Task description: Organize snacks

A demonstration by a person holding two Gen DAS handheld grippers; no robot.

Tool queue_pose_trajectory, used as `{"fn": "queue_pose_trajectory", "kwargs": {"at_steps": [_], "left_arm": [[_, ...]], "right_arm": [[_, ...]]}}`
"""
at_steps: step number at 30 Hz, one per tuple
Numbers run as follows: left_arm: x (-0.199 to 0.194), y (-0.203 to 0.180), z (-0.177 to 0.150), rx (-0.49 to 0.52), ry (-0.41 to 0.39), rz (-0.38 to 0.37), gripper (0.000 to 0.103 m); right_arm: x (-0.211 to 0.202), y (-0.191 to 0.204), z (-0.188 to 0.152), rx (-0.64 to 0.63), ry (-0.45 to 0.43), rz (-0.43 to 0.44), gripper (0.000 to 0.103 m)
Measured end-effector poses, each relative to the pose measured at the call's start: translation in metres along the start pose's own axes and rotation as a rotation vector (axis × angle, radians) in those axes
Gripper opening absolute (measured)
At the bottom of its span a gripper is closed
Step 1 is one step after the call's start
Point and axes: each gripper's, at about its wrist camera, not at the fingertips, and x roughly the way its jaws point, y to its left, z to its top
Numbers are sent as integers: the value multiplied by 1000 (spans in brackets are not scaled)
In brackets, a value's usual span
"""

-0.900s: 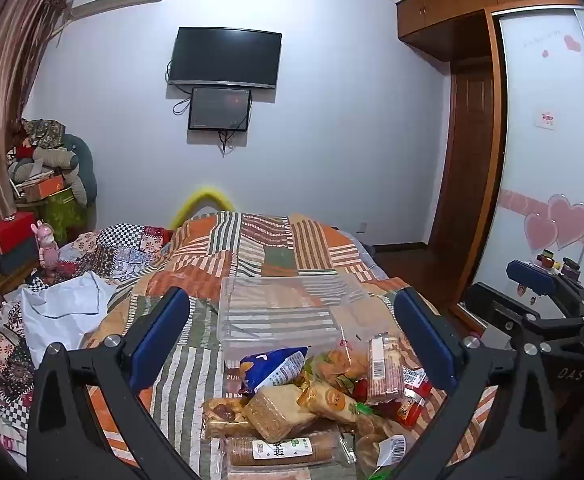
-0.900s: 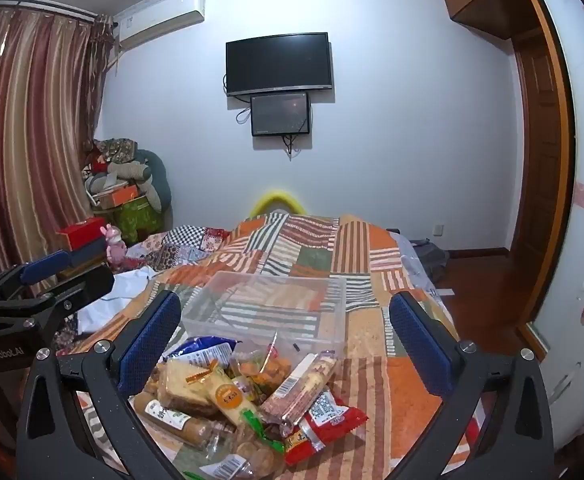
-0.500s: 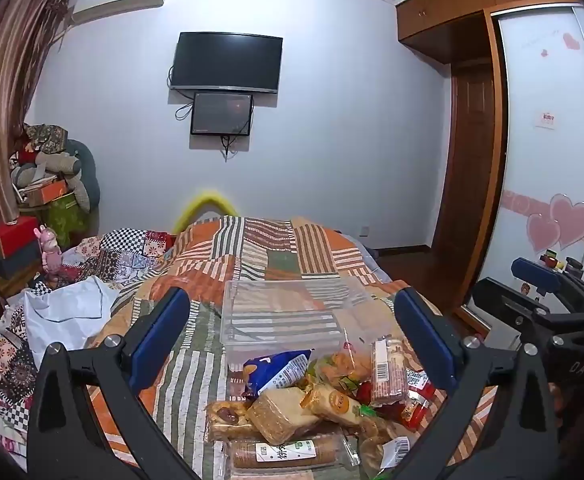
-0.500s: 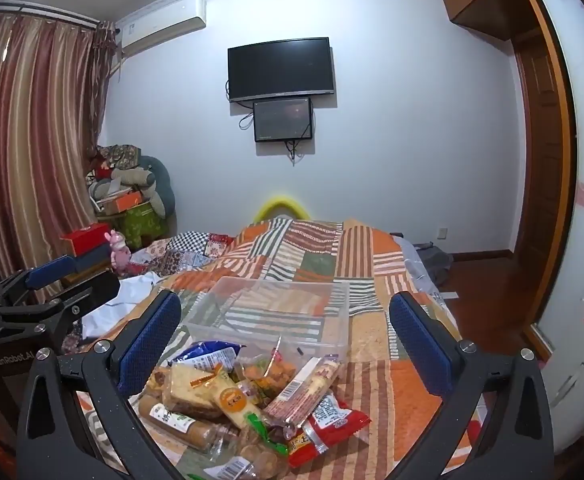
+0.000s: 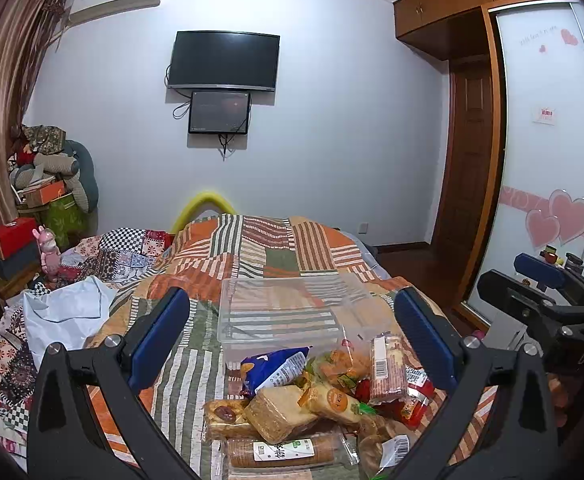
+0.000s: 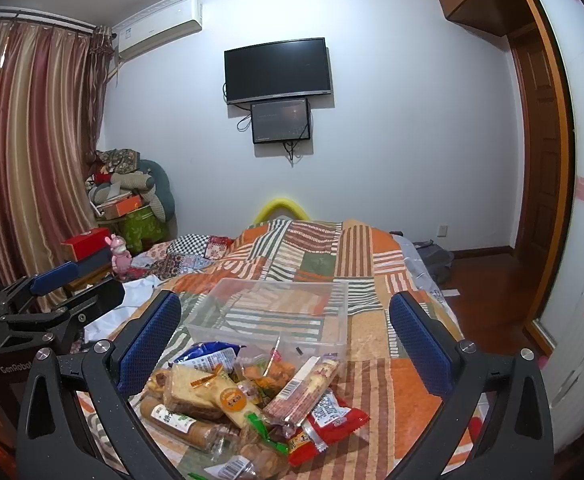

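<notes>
Starting at the near end of the bed (image 5: 195,364), both grippers hang above a heap of snacks (image 5: 316,408) and hold nothing. The left gripper (image 5: 292,344) has its jaws spread wide, and the right gripper (image 6: 285,340) is spread just as wide.

The step in hand is, I judge, to pick the first packet. It seems wise to take one from the top, such as the long biscuit pack with the barcode (image 6: 304,386), which lies across the others. A packet from below would pull its neighbours along. The wrappers look thin and slippery, so closing on the middle of the pack, not on the loose end, should give a firmer hold.

Just behind the heap stands the clear plastic box (image 6: 275,316), touching the nearest packets. It looks empty, but the quilt pattern shows through its walls, so I cannot be sure.

The lowest packets are cut off by the frame edge, and the heap covers others, so their number cannot be told.
</notes>
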Motion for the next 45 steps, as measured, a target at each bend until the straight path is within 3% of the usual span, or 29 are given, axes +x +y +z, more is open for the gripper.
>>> {"fn": "queue_pose_trajectory", "kwargs": {"at_steps": [45], "left_arm": [[-2, -2, 0, 4, 2, -3, 103]], "right_arm": [[1, 1, -3, 6, 15, 16, 103]]}}
